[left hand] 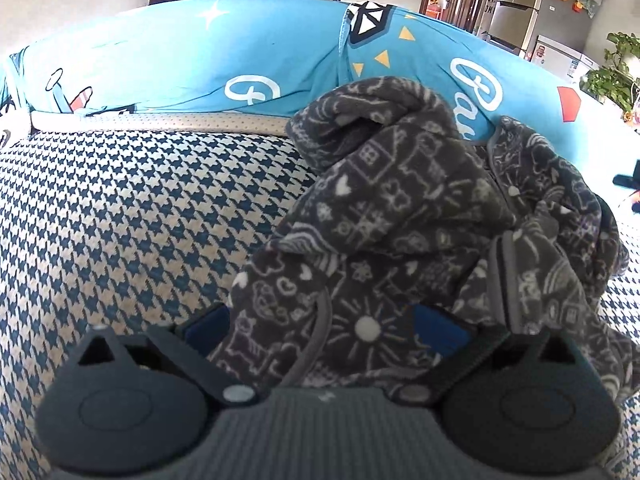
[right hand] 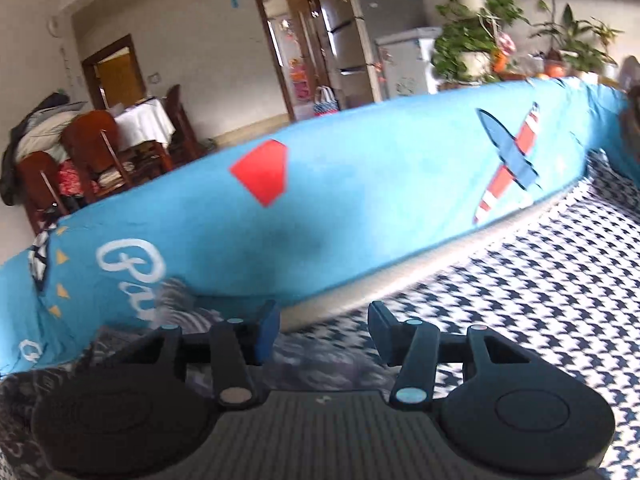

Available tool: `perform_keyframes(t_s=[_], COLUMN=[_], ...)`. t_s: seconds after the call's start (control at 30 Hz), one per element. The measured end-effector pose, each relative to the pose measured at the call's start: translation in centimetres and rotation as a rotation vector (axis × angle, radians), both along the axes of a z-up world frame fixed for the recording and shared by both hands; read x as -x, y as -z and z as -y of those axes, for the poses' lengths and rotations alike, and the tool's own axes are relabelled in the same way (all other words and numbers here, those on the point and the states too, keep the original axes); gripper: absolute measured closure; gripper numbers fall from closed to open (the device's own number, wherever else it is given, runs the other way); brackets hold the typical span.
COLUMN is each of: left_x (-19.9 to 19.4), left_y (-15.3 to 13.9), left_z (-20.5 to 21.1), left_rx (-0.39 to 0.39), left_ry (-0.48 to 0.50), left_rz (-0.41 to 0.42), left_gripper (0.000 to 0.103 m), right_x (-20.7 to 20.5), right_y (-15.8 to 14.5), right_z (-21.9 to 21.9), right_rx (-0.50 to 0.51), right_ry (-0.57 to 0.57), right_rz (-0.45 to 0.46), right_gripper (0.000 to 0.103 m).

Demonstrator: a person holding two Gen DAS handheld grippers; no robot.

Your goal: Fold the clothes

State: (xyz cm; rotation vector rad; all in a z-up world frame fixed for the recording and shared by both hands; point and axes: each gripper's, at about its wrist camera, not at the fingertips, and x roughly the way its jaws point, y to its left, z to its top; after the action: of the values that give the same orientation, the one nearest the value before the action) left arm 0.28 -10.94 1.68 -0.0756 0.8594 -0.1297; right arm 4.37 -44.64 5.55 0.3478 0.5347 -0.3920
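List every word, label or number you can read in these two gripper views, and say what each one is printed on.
"Pa": white cursive letters on the blue cover, the rest hidden behind the grey patterned garment.
A lone white cursive letter further left on the same cover: unclear which letter.
Dark lettering on a white cloth by the fridge: too small to read.
Fridge stickers: too blurred to read.
No numbers can be read.

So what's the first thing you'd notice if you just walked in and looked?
Probably the crumpled grey pyjama top with white doodles, heaped on the checked cover with part of it between the left tongs. Behind it runs a bright blue cushion with a red and blue plane. The right tongs hang open with nothing in them.
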Motion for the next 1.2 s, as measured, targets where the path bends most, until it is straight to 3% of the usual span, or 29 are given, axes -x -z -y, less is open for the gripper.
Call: perform_keyframes(t_s=[0.17, 0.37, 0.53, 0.57, 0.63, 0.7, 0.9, 1.2], left_x=[0.2, 0.1, 0.0, 0.0, -0.1, -0.1, -0.1, 0.3], left_y=[0.1, 0.5, 0.7, 0.7, 0.7, 0.7, 0.7, 0.3], left_z=[0.6, 1.0, 1.0, 1.1, 1.1, 1.1, 1.1, 1.4], left_rx=[-0.001, -0.013, -0.018, -0.021, -0.022, -0.020, -0.024, -0.030], left_ry=[0.006, 0.010, 0.016, 0.019, 0.020, 0.019, 0.020, 0.030], left_rz=[-0.001, -0.010, -0.012, -0.014, -0.017, -0.018, -0.015, 0.008], left_gripper=[0.000, 0.000, 0.000, 0.000, 0.000, 0.000, 0.000, 0.000], right_x=[0.5, -1.7, -3.7, -3.9, -3.9, -3.9, -1.1, 7.3], right_y=[0.5, 1.7, 3.5, 3.9, 4.3, 4.7, 1.9, -3.8], right_z=[1.0, -0.2, -1.6, -1.7, -1.4, -1.2, -1.3, -2.8], right_rx=[-0.052, -0.064, 0.008, 0.019, -0.007, -0.030, 0.001, 0.012], right_ry=[-0.033, -0.104, -0.109, -0.105, -0.092, -0.080, -0.036, 0.051], right_rz=[0.005, 0.001, -0.075, -0.091, -0.102, -0.111, -0.006, 0.158], right_gripper=[0.052, 0.049, 0.050, 0.055, 0.083, 0.090, 0.093, 0.093])
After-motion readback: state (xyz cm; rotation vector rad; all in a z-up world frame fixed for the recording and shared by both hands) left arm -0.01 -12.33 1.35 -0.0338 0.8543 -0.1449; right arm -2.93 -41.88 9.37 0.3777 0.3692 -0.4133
